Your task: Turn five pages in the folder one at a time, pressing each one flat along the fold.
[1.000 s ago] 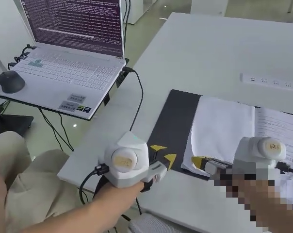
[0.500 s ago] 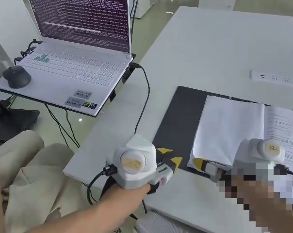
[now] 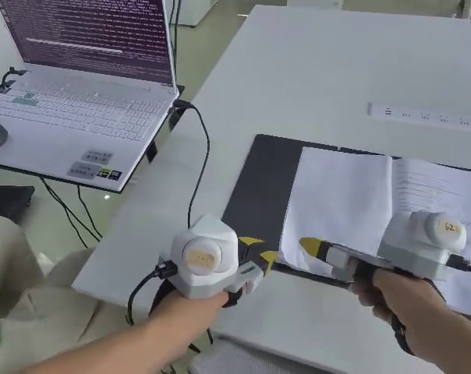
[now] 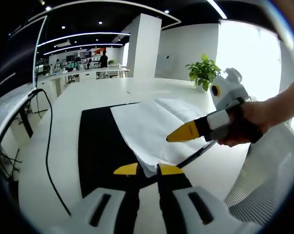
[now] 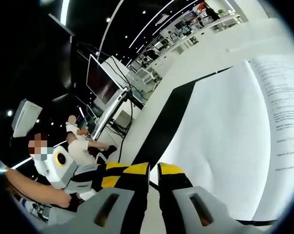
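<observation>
Folder: we see the flat black folder lying open near the front edge of the broad white table, with a strip of its dark left cover bare.
Blank page: a plain white sheet of paper lies over the folder's left half, and its right edge meets the fold.
Printed page: a white sheet with lines of fine print lies on the right half, just beside the blank sheet across the fold.
Right gripper: we see the white hand-held right gripper with yellow tips pointing left over the blank sheet's near left corner. Its jaws are pressed together with nothing between them. We cannot tell whether the tip touches the paper.
Left gripper: the white hand-held left gripper with yellow tips sits at the folder's near left corner, with its jaws a narrow gap apart. In the left gripper view the sheet's corner shows in that gap, but we cannot tell whether the tips touch it.
Gap between the tools: the two sets of tips point at each other, near but apart.
Hands: a bare hand grips the right gripper's handle.
Laptop: an open silver laptop with a lit screen of text stands on a lower stand to the left of the table.
Cable: a thin black cable runs from the laptop's right side down along the table edge.
Power strip: a long white power strip lies on the table well beyond the folder.
</observation>
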Available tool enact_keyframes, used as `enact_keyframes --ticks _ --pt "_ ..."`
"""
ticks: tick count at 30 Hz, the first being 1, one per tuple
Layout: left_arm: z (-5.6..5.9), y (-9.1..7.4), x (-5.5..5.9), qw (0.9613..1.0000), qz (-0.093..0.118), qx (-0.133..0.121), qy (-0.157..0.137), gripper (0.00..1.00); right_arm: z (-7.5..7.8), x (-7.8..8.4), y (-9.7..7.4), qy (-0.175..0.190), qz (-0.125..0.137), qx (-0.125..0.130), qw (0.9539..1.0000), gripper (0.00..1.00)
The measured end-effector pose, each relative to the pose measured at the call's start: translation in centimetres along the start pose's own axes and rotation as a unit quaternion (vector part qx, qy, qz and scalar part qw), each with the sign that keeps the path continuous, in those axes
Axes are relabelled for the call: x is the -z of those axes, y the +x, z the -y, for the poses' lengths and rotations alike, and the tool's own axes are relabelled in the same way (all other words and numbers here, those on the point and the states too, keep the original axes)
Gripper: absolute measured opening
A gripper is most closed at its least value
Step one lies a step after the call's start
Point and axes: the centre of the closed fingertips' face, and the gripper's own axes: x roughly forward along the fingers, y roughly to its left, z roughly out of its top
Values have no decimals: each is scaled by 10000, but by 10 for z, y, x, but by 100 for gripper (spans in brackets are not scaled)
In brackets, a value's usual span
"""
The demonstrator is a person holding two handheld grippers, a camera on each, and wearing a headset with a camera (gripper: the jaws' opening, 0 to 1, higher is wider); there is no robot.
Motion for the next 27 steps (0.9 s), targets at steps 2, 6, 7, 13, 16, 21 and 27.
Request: enact_keyframes --ticks 2,6,7,13,16,21,27 --pt "4 9 1 10000 -56 60 48 12 7 -10 -11 107 139 39 9998 4" --pt "10 24 1 9998 -119 115 88 12 23 -25 -31 185 332 200 9991 4" --pt "12 29 2 9997 -145 135 119 11 26 -29 -34 193 391 229 9988 4" --pt "20 50 7 9994 -278 164 151 11 49 -46 -56 413 654 415 9961 3" --pt "22 57 12 9989 -370 158 233 10 58 -53 -64 528 758 472 9946 3" --pt "17 60 22 9973 -562 46 471 8 68 -62 -70 666 850 492 9929 2" --pt "15 59 23 9967 -560 0 582 5 74 -67 -69 747 898 462 9921 1"
